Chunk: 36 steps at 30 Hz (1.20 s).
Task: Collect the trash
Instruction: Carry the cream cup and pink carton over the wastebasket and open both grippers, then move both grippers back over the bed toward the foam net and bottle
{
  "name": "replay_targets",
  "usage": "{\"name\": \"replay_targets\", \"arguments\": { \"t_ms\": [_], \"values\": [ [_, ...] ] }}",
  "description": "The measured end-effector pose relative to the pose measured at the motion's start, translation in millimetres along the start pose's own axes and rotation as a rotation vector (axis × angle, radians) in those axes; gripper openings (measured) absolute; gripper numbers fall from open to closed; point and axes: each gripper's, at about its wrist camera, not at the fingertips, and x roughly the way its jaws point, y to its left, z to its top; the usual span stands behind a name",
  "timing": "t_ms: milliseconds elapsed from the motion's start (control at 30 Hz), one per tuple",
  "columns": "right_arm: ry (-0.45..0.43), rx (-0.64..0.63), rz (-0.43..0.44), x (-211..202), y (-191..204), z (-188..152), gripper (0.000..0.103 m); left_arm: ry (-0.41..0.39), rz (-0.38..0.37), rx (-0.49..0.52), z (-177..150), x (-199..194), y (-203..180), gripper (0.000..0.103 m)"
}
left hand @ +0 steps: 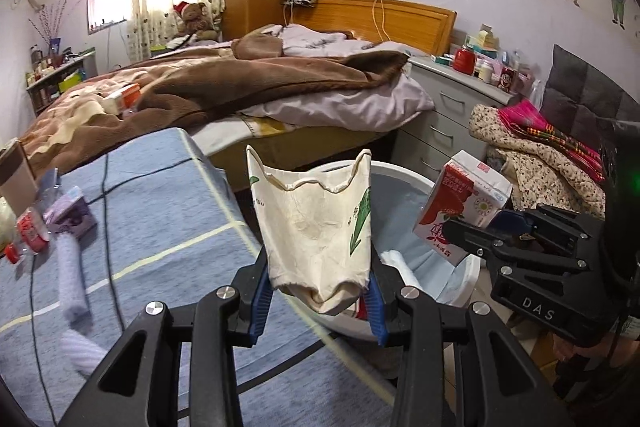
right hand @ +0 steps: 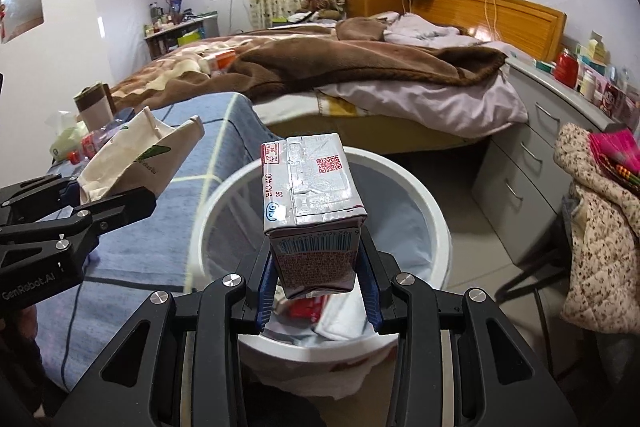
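My left gripper [left hand: 318, 297] is shut on a crushed cream paper cup with green print [left hand: 316, 223], held upright at the near left rim of a white trash bin [left hand: 416, 175]. My right gripper [right hand: 318, 297] is shut on a red and white drink carton [right hand: 314, 211], held over the bin [right hand: 432, 203] lined with a pale blue bag. Red and white scraps lie in the bin's bottom. The left wrist view shows the carton [left hand: 460, 207] and right gripper [left hand: 472, 235] at the bin's right side. In the right wrist view, the cup [right hand: 140, 159] and left gripper [right hand: 96, 199] sit left.
A blue-covered table [left hand: 160, 219] left of the bin carries wrappers, a small red bottle, a rolled towel and a black cable. Behind are a bed with brown blankets [left hand: 248, 83], grey drawers [left hand: 448, 115] and a chair piled with clothes [left hand: 536, 155].
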Motion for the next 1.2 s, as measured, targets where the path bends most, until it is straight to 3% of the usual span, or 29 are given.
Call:
{"name": "replay_targets", "arguments": {
  "t_ms": [433,500,633,767,1200],
  "values": [
    [0.078,0.048,-0.042,19.8,-19.1,-3.0,0.038,0.059,-0.046,0.012,8.9,33.9,-13.2,0.044],
    [0.084,0.041,-0.053,21.0,-18.4,-3.6,0.038,0.063,-0.059,0.01,9.0,37.0,-12.6,0.052],
    [0.087,0.041,-0.086,23.5,-20.0,-3.9,0.039,0.062,-0.065,0.002,8.1,39.0,-10.3,0.055],
    [0.085,0.052,-0.085,23.5,-21.7,-2.6,0.055,0.052,-0.059,-0.01,7.2,36.0,-5.0,0.062],
    [0.038,0.046,-0.059,14.8,-6.2,4.4,0.055,0.013,-0.013,-0.064,2.6,12.9,23.7,0.062]
  ]
}}
